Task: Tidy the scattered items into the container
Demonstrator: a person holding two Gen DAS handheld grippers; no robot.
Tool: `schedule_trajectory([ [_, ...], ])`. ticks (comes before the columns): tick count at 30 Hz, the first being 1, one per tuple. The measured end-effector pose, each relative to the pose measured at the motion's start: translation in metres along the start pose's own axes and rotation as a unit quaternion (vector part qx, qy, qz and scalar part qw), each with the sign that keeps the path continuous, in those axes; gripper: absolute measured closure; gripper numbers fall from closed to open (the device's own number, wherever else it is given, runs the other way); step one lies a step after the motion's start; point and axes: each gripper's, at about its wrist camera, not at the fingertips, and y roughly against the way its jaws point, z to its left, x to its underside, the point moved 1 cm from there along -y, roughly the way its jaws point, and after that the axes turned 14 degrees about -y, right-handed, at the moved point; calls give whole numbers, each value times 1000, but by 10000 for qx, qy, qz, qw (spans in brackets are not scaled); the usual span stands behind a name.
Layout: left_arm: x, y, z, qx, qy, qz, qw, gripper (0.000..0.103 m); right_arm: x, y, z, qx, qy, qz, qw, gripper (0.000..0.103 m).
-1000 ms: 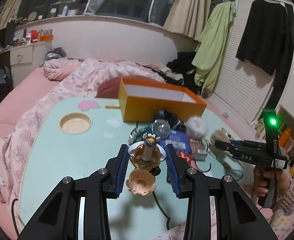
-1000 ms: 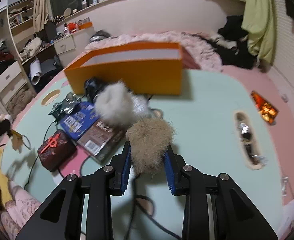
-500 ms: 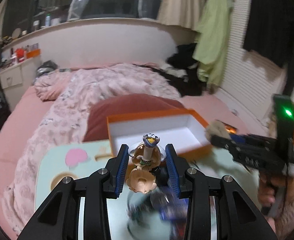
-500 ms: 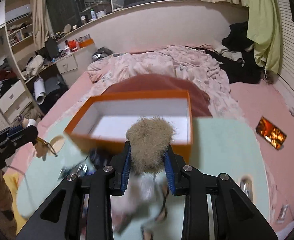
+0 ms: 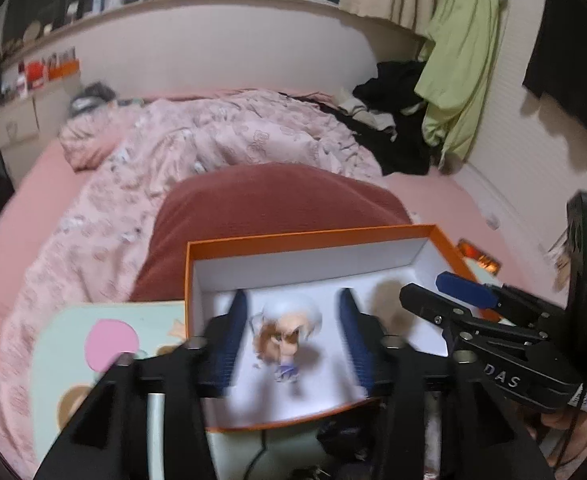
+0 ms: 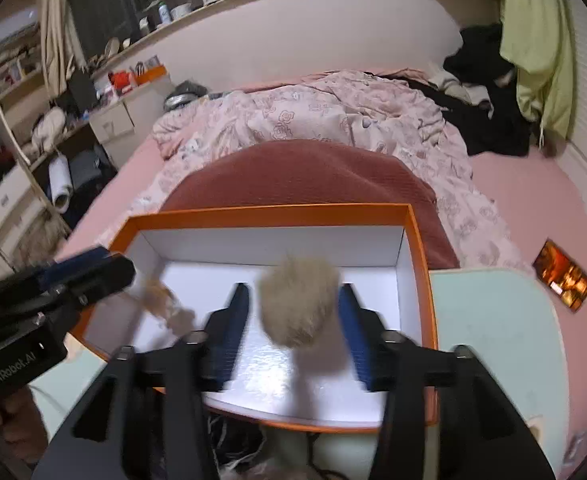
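The orange box [image 5: 189,280] with a white inside sits on the pale green table; it also shows in the right wrist view [image 6: 269,213]. My left gripper [image 5: 291,334] is open above the box, and a small figurine [image 5: 287,334] is loose between its fingers, blurred, over the box floor. My right gripper [image 6: 293,324] is open too, with a beige fur pom-pom [image 6: 297,304] loose between its fingers over the box. The right gripper also shows in the left wrist view [image 5: 453,298], and the left gripper also shows in the right wrist view [image 6: 89,270].
A dark red cushion [image 5: 269,196] and a pink bed with a rumpled quilt [image 6: 333,116] lie behind the box. Dark items and cables [image 5: 341,436] lie on the table [image 6: 493,332] in front of the box. A phone [image 6: 563,274] lies at the right.
Both grippers rose from the table and moved over the orange box. Both have opened, letting go of the figurine and the pom-pom, which now sit loose over the box.
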Motion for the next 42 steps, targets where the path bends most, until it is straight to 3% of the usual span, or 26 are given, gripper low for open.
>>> schedule_trajectory([
  [3,5,25,-1,6,29,-355,9994,31,3,20,-3,-72,-57,-291,9995,37],
  [8,23,66,-9,-19,-109,-608,9981,13,13,56,-1,-134,72,-511,9986,36],
  [11,50,90,-19,-203,-311,-651,9972,9,29,76,0,-201,194,-503,9983,36],
  [14,87,106,-32,-200,-600,-541,9965,7,57,89,0,-113,430,-345,9984,29],
  [18,134,119,-38,-177,-565,-254,9979,7,98,92,-6,-91,819,152,9965,28],
  [25,174,112,-40,-147,-406,137,9990,7,153,102,-23,112,882,329,9955,28],
  [29,188,91,-37,-227,-373,658,9969,3,170,95,-24,359,966,329,9941,28],
  [31,193,84,-42,-606,-629,773,9932,0,176,91,-25,541,1095,191,9923,15],
  [34,194,85,-43,-570,-679,725,9934,0,177,87,-29,551,1052,130,9928,0],
  [42,195,86,-42,-559,-711,606,9941,0,178,87,-30,489,1064,38,9931,0],
])
